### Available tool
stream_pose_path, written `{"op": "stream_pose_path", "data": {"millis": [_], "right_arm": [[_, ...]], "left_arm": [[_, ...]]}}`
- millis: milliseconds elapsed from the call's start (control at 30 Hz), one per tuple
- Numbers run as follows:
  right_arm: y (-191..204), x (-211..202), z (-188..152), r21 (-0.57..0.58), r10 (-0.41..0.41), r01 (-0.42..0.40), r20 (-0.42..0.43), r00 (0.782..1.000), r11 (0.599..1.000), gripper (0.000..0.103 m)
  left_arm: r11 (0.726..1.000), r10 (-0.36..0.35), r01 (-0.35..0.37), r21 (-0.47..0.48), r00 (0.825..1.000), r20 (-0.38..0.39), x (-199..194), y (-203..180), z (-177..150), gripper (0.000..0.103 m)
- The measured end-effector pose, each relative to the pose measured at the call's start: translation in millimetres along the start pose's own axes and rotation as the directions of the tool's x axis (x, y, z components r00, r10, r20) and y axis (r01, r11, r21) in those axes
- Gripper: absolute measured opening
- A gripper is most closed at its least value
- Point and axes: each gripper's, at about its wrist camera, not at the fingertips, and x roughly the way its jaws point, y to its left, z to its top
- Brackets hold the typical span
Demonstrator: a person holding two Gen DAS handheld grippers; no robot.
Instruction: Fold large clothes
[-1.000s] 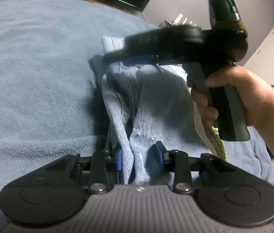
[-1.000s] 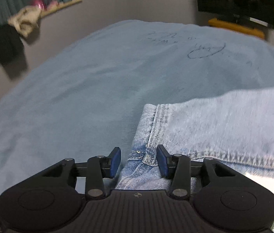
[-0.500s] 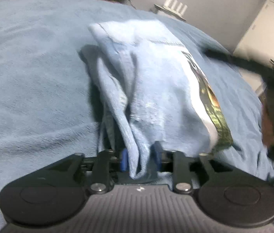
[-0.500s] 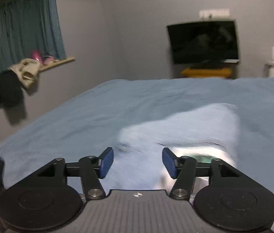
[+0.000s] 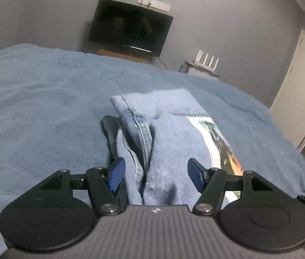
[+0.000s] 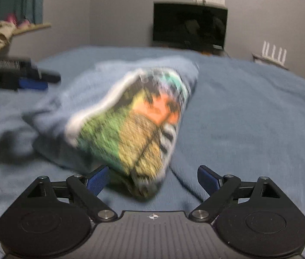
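A folded bundle of light blue jeans (image 5: pixel 165 133) with a colourful printed lining lies on the blue bedspread (image 5: pixel 44 108). My left gripper (image 5: pixel 155 173) is open, its blue pads on either side of the bundle's near end. In the right wrist view the bundle (image 6: pixel 130 116) is blurred, its printed side facing me. My right gripper (image 6: pixel 152 178) is open just in front of the bundle's near tip. The left gripper (image 6: pixel 29 78) also shows at the far left of that view.
The bed fills both views. A dark TV (image 5: pixel 130 27) hangs on the far wall, with a white router (image 5: pixel 206 61) on a small stand to its right. A door (image 5: pixel 299 75) is at the right. A shelf with clothes (image 6: pixel 5 30) is at the left.
My left gripper has opened and let go of the jeans. My right gripper has opened wider and pulled back; the bundle now lies on the bed.
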Motion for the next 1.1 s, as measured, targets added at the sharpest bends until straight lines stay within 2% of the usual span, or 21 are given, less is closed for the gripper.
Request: {"op": "stream_pose_path", "data": {"millis": [167,300,400,467,533,600,733,767,833,867,1000,1067,1100], "right_arm": [[3.7,20.5,-5.4,0.013,-0.035,0.035,0.025,0.999,0.999,0.087],[6.3,32.0,-10.9,0.02,-0.087,0.086,0.047,0.995,0.996,0.079],[9.1,25.5,-11.2,-0.016,-0.114,0.116,0.088,0.99,0.993,0.067],[8.0,21.2,-12.7,-0.015,-0.145,0.147,0.105,0.984,0.989,0.064],[-2.6,21.6,-13.1,0.047,-0.15,0.147,0.088,0.985,0.988,0.065],[-13.7,25.0,-12.2,0.108,-0.155,0.148,0.06,0.986,0.983,0.071],[-21.6,30.4,-11.5,0.159,-0.133,0.13,0.012,0.991,0.979,0.077],[-22.3,31.2,-10.3,0.163,-0.113,0.113,-0.011,0.994,0.98,0.075],[-26.7,30.0,-9.7,0.193,-0.018,0.031,-0.068,0.997,0.981,0.065],[-27.9,22.6,-10.2,0.2,0.018,-0.002,-0.079,0.997,0.98,0.063],[-22.0,-17.7,-5.9,0.104,0.109,-0.111,0.019,0.994,0.988,0.064],[-18.0,-28.9,5.3,0.08,0.125,-0.133,0.094,0.988,0.988,0.063],[-17.9,-29.8,10.8,0.088,0.118,-0.128,0.113,0.987,0.988,0.058]], "left_arm": [[0.992,0.069,-0.062,0.111,0.996,-0.063,21.4,-16.3,-16.5,0.062],[0.995,0.059,-0.053,0.086,0.995,-0.076,24.3,-12.7,-17.9,0.062],[0.997,0.039,-0.033,0.071,0.995,-0.096,29.2,-8.2,-19.7,0.063],[0.998,0.024,-0.018,0.062,0.994,-0.11,30.7,-6.3,-20.9,0.067],[0.998,0.009,-0.001,0.057,0.992,-0.128,33.0,-4.7,-21.9,0.069],[0.998,-0.007,0.015,0.057,0.99,-0.142,35.6,-4.2,-23.7,0.069],[0.997,0.018,-0.005,0.083,0.987,-0.158,41.0,-4.6,-26.2,0.073],[0.997,0.027,-0.013,0.082,0.986,-0.168,42.6,-3.5,-26.5,0.073],[0.996,0.041,-0.027,0.081,0.983,-0.181,43.3,-0.1,-27.4,0.075],[0.997,0.041,-0.028,0.072,0.981,-0.188,44.8,1.3,-25.7,0.076],[0.999,0.023,-0.017,0.027,0.977,-0.211,47.6,7.4,-24.0,0.077],[0.999,0.028,-0.022,0.034,0.977,-0.211,47.8,5.6,-25.0,0.077],[0.999,0.031,-0.023,0.038,0.977,-0.212,47.5,4.9,-25.0,0.077]]}}
